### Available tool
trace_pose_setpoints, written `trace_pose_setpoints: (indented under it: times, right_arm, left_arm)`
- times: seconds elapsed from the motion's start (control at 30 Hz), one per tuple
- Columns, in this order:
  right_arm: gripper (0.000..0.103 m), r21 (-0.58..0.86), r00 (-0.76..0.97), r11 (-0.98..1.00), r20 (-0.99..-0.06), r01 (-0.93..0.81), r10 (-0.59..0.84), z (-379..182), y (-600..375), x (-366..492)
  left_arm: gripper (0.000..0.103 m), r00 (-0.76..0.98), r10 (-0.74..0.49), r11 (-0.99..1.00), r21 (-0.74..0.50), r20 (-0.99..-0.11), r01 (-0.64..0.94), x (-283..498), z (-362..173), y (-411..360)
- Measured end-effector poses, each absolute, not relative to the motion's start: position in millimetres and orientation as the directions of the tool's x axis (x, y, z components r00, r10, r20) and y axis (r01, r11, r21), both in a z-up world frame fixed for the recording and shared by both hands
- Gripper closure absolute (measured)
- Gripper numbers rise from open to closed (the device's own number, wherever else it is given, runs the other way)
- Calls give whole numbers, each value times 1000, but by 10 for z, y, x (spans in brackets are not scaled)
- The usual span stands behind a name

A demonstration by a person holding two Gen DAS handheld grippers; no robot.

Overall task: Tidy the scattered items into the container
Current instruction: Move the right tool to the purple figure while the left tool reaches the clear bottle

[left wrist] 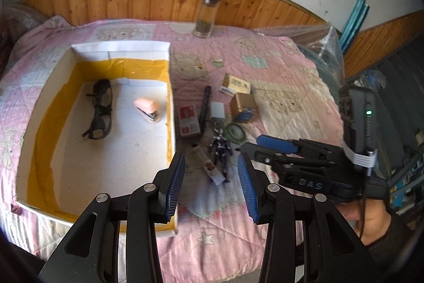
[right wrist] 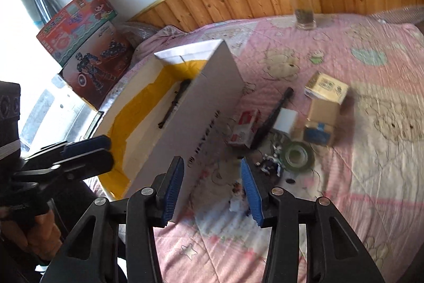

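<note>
Hovering over the bed's near edge, left gripper (left wrist: 210, 184) and right gripper (right wrist: 212, 190) spread, empty; toy figure (left wrist: 221, 150) beside box (left wrist: 169, 86): light, rigid, pinch its torso.

The right gripper (right wrist: 212, 190) is hanging above a pink quilt (right wrist: 371, 123), its blue pads standing apart with nothing between them. Just left of it, the white container (right wrist: 201, 102) is sitting with its near wall facing the camera; a pair of dark glasses (right wrist: 175, 104) is lying inside against the yellow lining. To the right, a red-and-white box (right wrist: 245, 127), a black pen (right wrist: 275, 113), a white cube (right wrist: 286, 121), two cardboard boxes (right wrist: 322, 121), a tape roll (right wrist: 296, 155) and a small figure (right wrist: 270, 161) are lying clustered. A glass jar (right wrist: 302, 1) is standing far back. The left gripper (right wrist: 87, 153) is showing at the left edge.
</note>
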State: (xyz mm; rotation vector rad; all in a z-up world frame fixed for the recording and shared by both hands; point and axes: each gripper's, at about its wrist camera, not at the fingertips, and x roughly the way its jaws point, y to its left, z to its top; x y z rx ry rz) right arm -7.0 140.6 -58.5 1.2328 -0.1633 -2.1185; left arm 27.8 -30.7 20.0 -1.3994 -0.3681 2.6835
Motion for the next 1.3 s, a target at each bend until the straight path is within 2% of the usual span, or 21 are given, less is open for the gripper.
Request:
trace_pose_setpoints:
  times: [0.23,0.53,0.7,0.8,0.83,0.97,1.0,1.07,1.13,1.23,1.27,1.3]
  right_arm:
    - [56,448,-290,-838,-795,311,-533,-1200,1800,-95]
    - [56,440,-258,-824,-801,356,-540,-1381,1557,-247]
    - [57,380,-274,-851,-830,362,-487,-1645,1303,-435]
    - [66,299,-308,-853,-839,428,-449,-1605,1243,-396]
    - [80,300,-295,-859,-849,415,-439,-1594,1296,-405]
    - [83,289,-288,-897,-875,334,-390,-1535,1707,-386]
    - [90,296,-288,-903,-876,313,-387,-1519,1825,-375]
    - [96,312,-294,-911,-874,270,-386,-1484,2018,-377]
    - [96,278,-330,-927,-876,252,-352,-1420,2127,-389]
    - [87,310,-345,-920,-858,241,-380,-1391,2192,-437]
    - [74,341,-335,-906,-848,249,-411,-1396,2190,-412]
    - [66,362,-330,-895,-838,260,-434,-1394,2155,-411]
  left_arm:
    - [59,-513,254,-950,-311,-820,27,142,4,-88]
    - [59,-512,249,-946,-319,-822,53,134,-65,-23]
    - [59,-503,265,-946,-322,-823,28,117,-51,69]
    - [59,-488,258,-950,-310,-834,27,75,-84,125]
    - [59,-484,256,-951,-308,-837,31,55,-100,131]
    - [54,-457,229,-953,-293,-860,75,-51,-231,129]
    - [53,-448,231,-951,-297,-864,82,-75,-277,133]
    - [53,-418,229,-950,-295,-879,99,-140,-401,157]
    - [53,-395,210,-950,-282,-895,133,-207,-538,167]
    - [53,-376,179,-941,-270,-909,204,-316,-715,129]
    - [53,-375,166,-939,-262,-912,223,-350,-761,114]
    - [53,-374,166,-935,-266,-912,233,-393,-809,107]
